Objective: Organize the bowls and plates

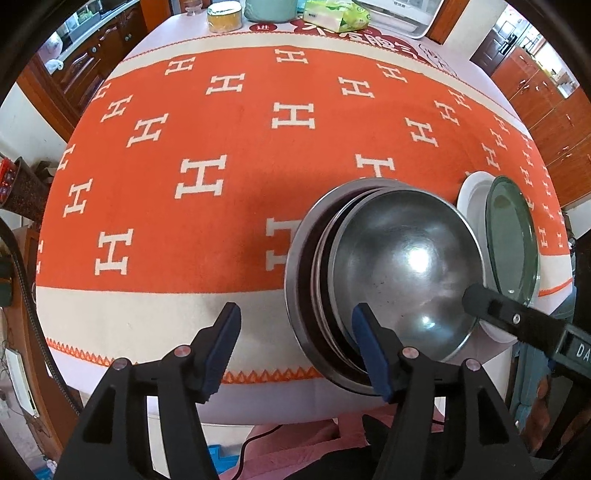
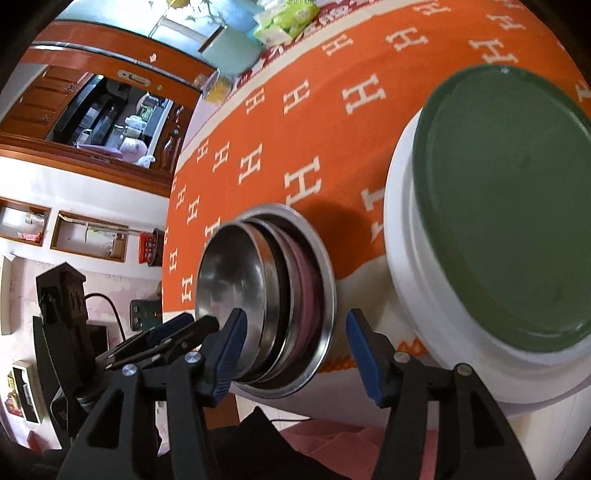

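The right gripper (image 2: 293, 350) fills the bottom of the frame, its blue-padded fingers (image 2: 364, 354) apart with nothing between them. Behind the left finger, low and left of centre, a stack of steel bowls (image 2: 266, 291) nests on the orange H-patterned tablecloth (image 2: 295, 122). At right, a dark green plate (image 2: 506, 210) lies on a white dish (image 2: 410, 266). The left gripper (image 2: 166, 339) shows at lower left, beside the stack. A green tissue pack (image 2: 284, 18) sits at the top centre.

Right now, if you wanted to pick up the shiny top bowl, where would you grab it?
Probably by its thin rim on the near side, coming from above. The top steel bowl sits nested and tilted in the steel stack, so only its raised edge offers a place for the left gripper to pinch.
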`<state>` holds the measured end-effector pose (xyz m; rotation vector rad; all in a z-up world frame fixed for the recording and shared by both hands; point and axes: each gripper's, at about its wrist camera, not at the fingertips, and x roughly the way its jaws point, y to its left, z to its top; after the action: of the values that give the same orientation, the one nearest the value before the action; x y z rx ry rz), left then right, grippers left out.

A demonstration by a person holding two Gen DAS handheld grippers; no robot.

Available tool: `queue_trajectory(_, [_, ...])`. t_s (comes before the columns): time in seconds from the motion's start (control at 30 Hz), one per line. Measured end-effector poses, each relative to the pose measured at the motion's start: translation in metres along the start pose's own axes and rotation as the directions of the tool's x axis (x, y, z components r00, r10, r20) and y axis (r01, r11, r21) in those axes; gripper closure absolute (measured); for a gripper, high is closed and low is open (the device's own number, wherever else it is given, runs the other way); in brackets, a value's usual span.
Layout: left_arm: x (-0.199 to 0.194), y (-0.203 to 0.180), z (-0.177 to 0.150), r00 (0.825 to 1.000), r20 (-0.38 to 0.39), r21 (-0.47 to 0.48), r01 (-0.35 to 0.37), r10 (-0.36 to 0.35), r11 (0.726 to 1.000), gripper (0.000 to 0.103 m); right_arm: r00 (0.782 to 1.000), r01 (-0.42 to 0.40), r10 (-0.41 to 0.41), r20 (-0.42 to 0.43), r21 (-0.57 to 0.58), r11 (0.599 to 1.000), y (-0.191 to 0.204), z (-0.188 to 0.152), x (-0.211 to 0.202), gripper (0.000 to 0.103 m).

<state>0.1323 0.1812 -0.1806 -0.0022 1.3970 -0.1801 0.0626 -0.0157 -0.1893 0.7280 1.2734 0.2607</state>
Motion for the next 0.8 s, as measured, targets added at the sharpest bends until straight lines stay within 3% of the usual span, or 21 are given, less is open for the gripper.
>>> queue_trajectory(0.3, [0.015,-0.002,0.005,0.999,-0.020,0.047,0.037,-0.036,0.998,0.041,0.999,0.022,-0.021,-0.050,0.031,0.999,-0.002,-0.002,0.017,0.047])
queue_trajectory(0.8, [0.041,-0.014,0.015,0.992,-0.063,0.094,0.112,-0.106,0.989,0.041,0.998,0.028,-0.022,-0.065,0.084,0.996,-0.008,0.001,0.029,0.047])
